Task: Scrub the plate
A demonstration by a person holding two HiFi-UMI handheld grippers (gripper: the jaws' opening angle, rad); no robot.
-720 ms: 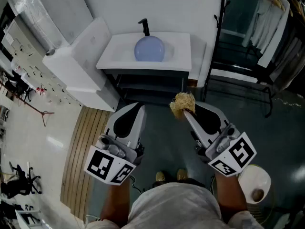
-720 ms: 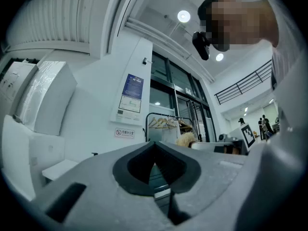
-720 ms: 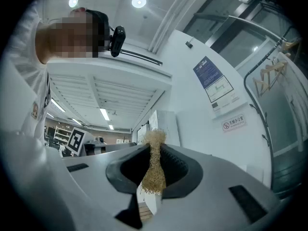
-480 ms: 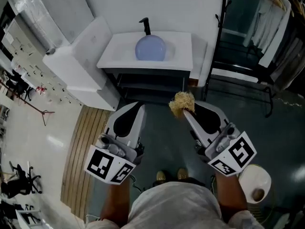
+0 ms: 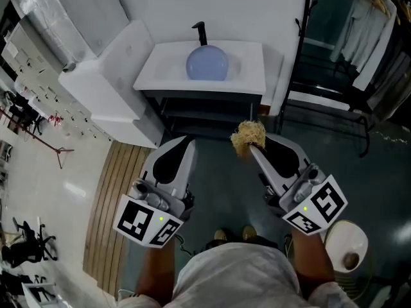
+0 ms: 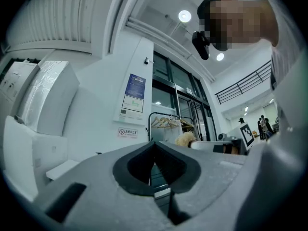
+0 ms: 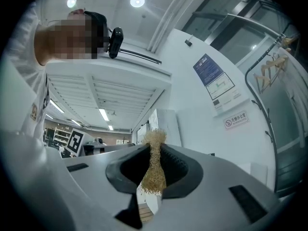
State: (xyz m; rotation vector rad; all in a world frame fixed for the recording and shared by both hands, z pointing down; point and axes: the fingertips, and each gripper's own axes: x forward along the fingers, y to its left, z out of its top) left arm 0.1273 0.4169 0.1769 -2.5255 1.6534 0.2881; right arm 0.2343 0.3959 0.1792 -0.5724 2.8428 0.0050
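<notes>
Standing back from the washstand (image 5: 252,76), you hold both grippers level at waist height, well apart from it. Only the head view shows the plate (image 5: 207,63): pale blue, lying in the basin at the middle of the washstand's top, toward its back edge and just in front of the black tap (image 5: 200,32).

The left gripper (image 5: 186,141) is clenched on nothing. Its own view shows the dark pads of the left gripper (image 6: 154,146) meeting at the tips with only background behind them. The right gripper (image 5: 252,149) grasps a straw-coloured scrubber (image 5: 247,135). The right gripper view shows what the head view cannot: the scrubber (image 7: 154,170) is squeezed thin between the pads of the right gripper (image 7: 153,146), with a tuft above the tips and a frayed end hanging below. From the left gripper view the scrubber (image 6: 185,139) is a small fuzzy ball off to the right.

White blocks (image 5: 103,88) stand against the washstand's left edge, and a slatted wooden board (image 5: 112,197) lies on the floor before them. A clothes rail (image 5: 334,101) stands to the right; its hangers (image 6: 166,121) show in the left gripper view. In both gripper views the grey gripper bodies fill the lower half and cover the washstand.
</notes>
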